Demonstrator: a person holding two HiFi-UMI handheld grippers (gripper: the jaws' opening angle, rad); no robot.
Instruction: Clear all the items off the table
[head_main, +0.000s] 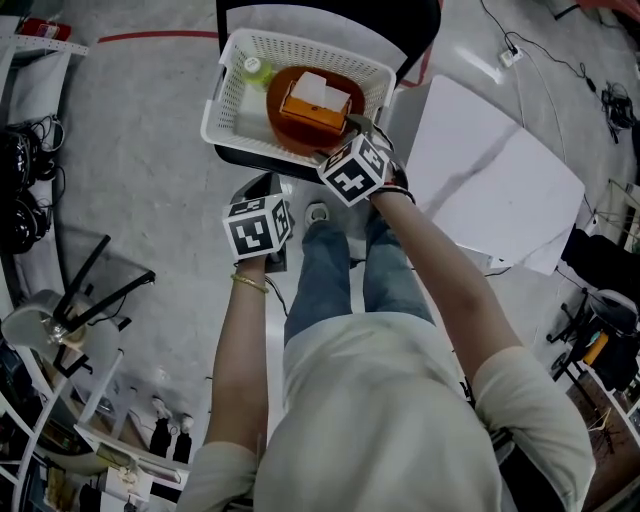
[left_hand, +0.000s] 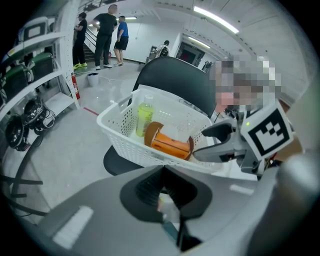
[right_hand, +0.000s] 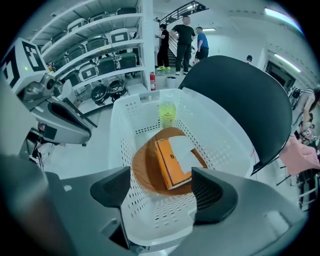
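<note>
The basket (head_main: 232, 100) sat on the seat of a black chair (head_main: 415, 20). It held the task's things: a brown plate (head_main: 285, 128) with an orange box (head_main: 310, 118) lying on it, and a green bottle (head_main: 252, 67) upright in the far left corner behind the plate. A white counter (head_main: 500, 180) stood just right of the basket. Shelves (right_hand: 100, 55) loaded with cases ran beyond the basket's left side. Far past it, several people (right_hand: 185, 35) stood by a stairway.

The person's right arm reached out above their legs (head_main: 345, 280) to the basket's near right corner. There the right claw (right_hand: 162, 190) pointed steeply down over the rim, released, with its jaws spread wide and gripping nothing. The plate's near edge and the basket's perforated bottom showed between them. One fingertip hung close to the box's end, though the views did not show whether it touched.

The left claw (left_hand: 167, 192) was clenched tight. It was held just short of the basket's near side, over the floor (head_main: 150, 160) and left of the right claw. It tilted down toward the basket's wall.
</note>
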